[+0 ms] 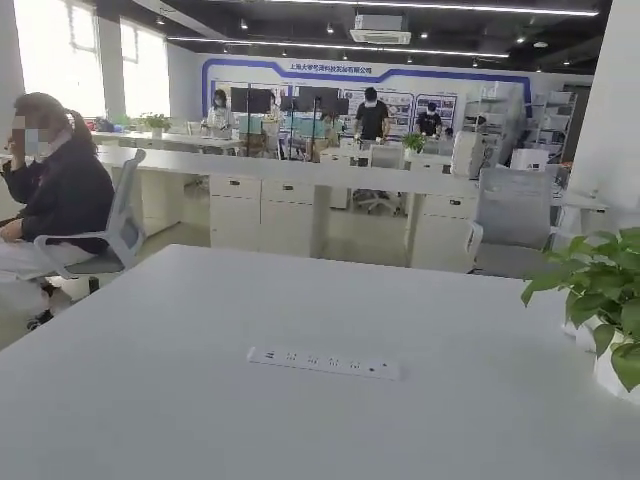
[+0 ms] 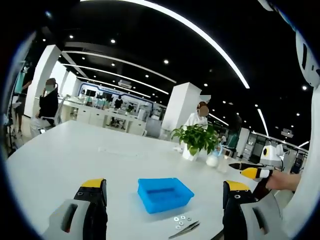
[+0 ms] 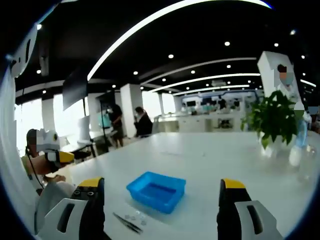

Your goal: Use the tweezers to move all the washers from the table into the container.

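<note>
Left claw (image 2: 164, 186) and right claw (image 3: 160, 183), each with its jaws spread wide and gripping nothing, are hovering above the white desk (image 2: 70, 155). Seen between the jaws in both gripper views, the blue container (image 2: 165, 194) is resting on the desk. The washers (image 2: 181, 218) are lying in a small cluster just beside its near side, and the tweezers (image 2: 184, 229) are lying flat, nearer still. A potted plant (image 2: 197, 137) is standing farther off, to the right. In the head view, a power strip (image 1: 323, 362) is lying on the desk.
</note>
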A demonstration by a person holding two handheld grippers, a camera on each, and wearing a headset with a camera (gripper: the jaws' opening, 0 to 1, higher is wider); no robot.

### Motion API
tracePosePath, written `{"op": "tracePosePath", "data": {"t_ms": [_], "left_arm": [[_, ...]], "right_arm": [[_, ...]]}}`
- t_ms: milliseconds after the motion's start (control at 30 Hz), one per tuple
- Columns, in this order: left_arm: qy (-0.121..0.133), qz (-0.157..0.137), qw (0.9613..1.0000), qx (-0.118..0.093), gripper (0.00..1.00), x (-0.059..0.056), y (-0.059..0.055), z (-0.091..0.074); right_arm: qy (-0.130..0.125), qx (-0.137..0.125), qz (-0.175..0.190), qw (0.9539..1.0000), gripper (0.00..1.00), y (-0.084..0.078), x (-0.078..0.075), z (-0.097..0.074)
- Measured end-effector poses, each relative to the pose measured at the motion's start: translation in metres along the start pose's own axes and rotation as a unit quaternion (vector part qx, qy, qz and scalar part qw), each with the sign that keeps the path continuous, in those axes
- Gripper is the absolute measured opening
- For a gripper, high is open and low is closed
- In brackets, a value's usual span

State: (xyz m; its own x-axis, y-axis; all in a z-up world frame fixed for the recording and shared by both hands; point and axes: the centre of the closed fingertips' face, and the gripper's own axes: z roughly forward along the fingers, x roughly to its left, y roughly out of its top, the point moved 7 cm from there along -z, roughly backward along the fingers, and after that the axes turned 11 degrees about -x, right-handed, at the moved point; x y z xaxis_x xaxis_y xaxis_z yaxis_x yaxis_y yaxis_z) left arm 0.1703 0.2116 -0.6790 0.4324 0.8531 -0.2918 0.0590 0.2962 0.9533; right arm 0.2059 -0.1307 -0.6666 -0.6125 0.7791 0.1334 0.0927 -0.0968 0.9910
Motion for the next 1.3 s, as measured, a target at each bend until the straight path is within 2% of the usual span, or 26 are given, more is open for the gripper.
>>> {"op": "tracePosePath", "data": {"t_ms": [500, 867, 1300], "left_arm": [[0.001, -0.003, 1.0000, 0.001, 0.99, -0.013, 0.008, 0.003], [-0.006, -0.006, 0.9999, 0.006, 0.99, -0.020, 0.010, 0.007], [-0.008, -0.003, 0.9999, 0.011, 0.99, -0.017, 0.009, 0.008]], "right_arm": [[-0.013, -0.004, 0.000, 0.9999, 0.94, 0.001, -0.003, -0.004], [-0.021, -0.004, -0.001, 0.9998, 0.94, 0.000, -0.003, -0.007], [-0.031, -0.002, -0.002, 0.9995, 0.95, 0.001, -0.004, -0.009]]}}
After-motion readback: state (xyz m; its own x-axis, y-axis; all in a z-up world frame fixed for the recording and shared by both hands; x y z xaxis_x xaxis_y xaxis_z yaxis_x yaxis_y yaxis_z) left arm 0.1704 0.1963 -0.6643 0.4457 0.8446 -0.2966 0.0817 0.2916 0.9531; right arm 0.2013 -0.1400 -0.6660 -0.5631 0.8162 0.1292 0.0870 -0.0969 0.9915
